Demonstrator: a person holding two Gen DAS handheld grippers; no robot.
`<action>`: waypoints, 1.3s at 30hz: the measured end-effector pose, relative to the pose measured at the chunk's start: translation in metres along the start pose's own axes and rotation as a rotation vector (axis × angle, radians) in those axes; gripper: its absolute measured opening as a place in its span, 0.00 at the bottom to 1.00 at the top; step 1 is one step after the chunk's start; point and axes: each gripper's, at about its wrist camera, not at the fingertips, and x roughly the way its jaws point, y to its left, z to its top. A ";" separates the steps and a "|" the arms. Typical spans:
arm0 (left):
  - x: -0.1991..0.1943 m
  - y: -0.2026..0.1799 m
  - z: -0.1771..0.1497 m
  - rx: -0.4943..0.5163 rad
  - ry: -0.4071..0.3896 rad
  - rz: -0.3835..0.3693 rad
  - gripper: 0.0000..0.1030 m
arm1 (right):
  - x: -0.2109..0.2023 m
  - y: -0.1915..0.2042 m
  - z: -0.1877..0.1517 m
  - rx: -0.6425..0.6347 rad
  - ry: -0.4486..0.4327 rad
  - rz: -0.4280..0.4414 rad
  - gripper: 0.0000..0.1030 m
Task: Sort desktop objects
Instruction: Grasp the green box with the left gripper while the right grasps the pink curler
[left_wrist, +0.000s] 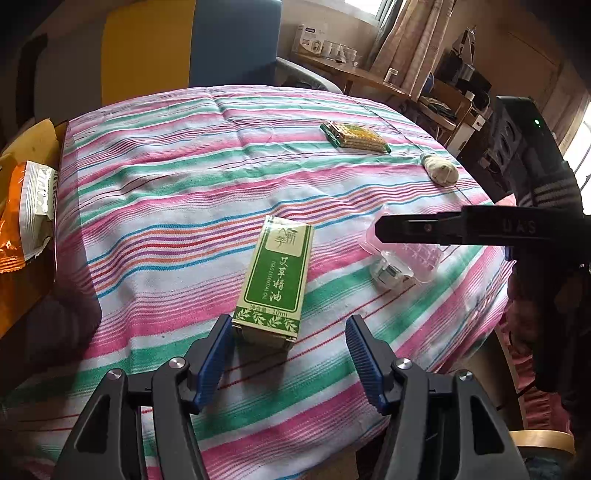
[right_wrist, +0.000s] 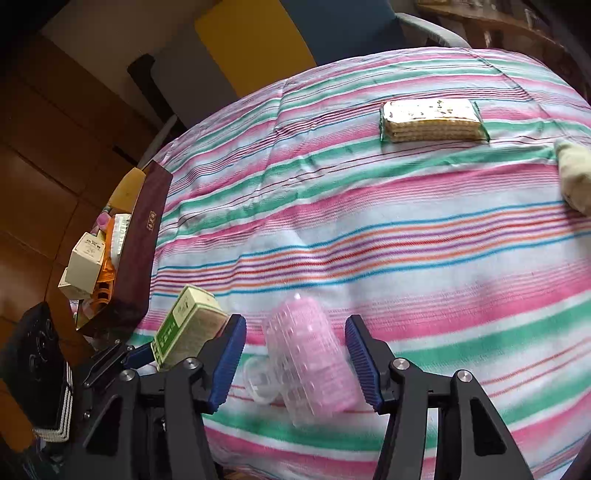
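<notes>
**Both grippers spread over their items on the striped cloth**

Blue-padded fingers of the left gripper (left_wrist: 290, 363) stand apart, straddling the near end of a green and cream essential-oil carton (left_wrist: 275, 280) lying flat on the pink, green and white striped tablecloth (left_wrist: 166, 177). At the far left, an open cardboard box (left_wrist: 40, 147) holds orange and white packets. Rightward, the right gripper (right_wrist: 295, 360) is likewise spread, its pads either side of a clear pink bumpy plastic container (right_wrist: 310, 363) resting on the cloth, untouched. Farther back lie a green-edged biscuit pack (left_wrist: 354, 137) and a pale cloth pouch (left_wrist: 441, 170).
</notes>
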 end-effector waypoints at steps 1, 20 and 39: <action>-0.001 -0.001 -0.002 0.000 0.002 -0.009 0.61 | -0.005 -0.001 -0.006 -0.006 -0.015 -0.004 0.57; -0.011 0.004 0.006 0.008 -0.014 -0.016 0.63 | -0.012 0.031 -0.040 -0.368 -0.138 -0.191 0.57; 0.011 0.012 0.019 0.003 -0.013 -0.007 0.54 | 0.008 0.036 -0.037 -0.383 -0.109 -0.192 0.59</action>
